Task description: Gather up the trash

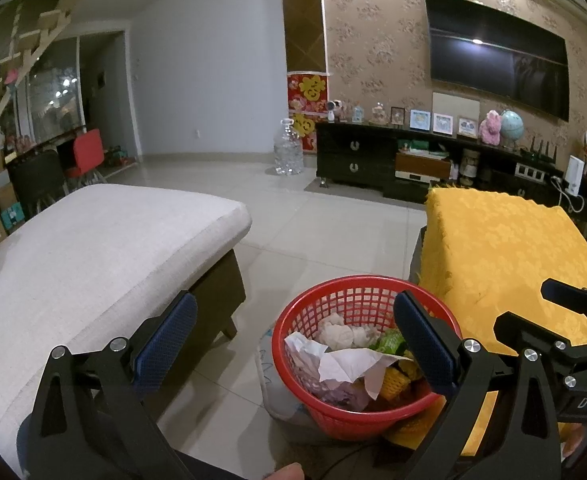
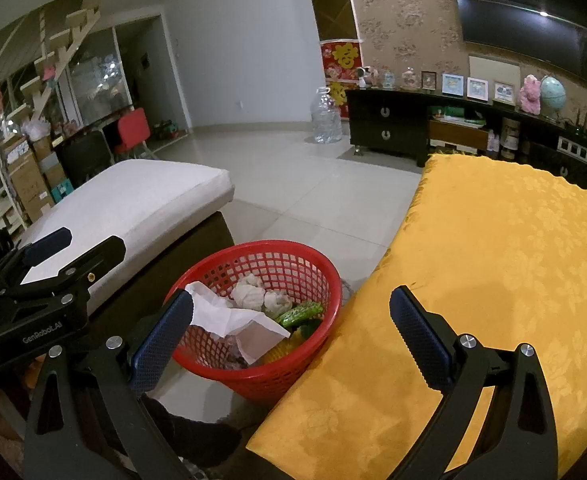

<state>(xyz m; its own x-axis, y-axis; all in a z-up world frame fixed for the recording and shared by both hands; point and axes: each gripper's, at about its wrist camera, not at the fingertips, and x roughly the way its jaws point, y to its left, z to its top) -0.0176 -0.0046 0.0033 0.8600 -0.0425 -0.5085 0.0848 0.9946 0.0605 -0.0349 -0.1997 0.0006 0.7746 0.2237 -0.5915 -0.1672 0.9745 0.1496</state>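
A red mesh basket [image 1: 333, 296] stands on the tiled floor between a sofa and a yellow-covered table. It holds crumpled white paper [image 1: 349, 364], balled tissues [image 1: 339, 332] and a green wrapper [image 1: 389, 340]. My left gripper [image 1: 297, 338] hovers above the basket, open and empty. The right wrist view shows the same basket [image 2: 285, 376] with white paper [image 2: 229, 316] and a green wrapper [image 2: 299, 314]. My right gripper [image 2: 291, 330] is open and empty, one finger over the basket, the other over the yellow cloth [image 2: 505, 264].
A beige sofa cushion [image 1: 93, 248] lies left of the basket. The yellow-covered table [image 1: 505, 248] is on the right. A dark TV cabinet [image 1: 373, 156] and a clear water jug [image 1: 288, 148] stand by the far wall. Tiled floor [image 1: 325, 216] stretches between.
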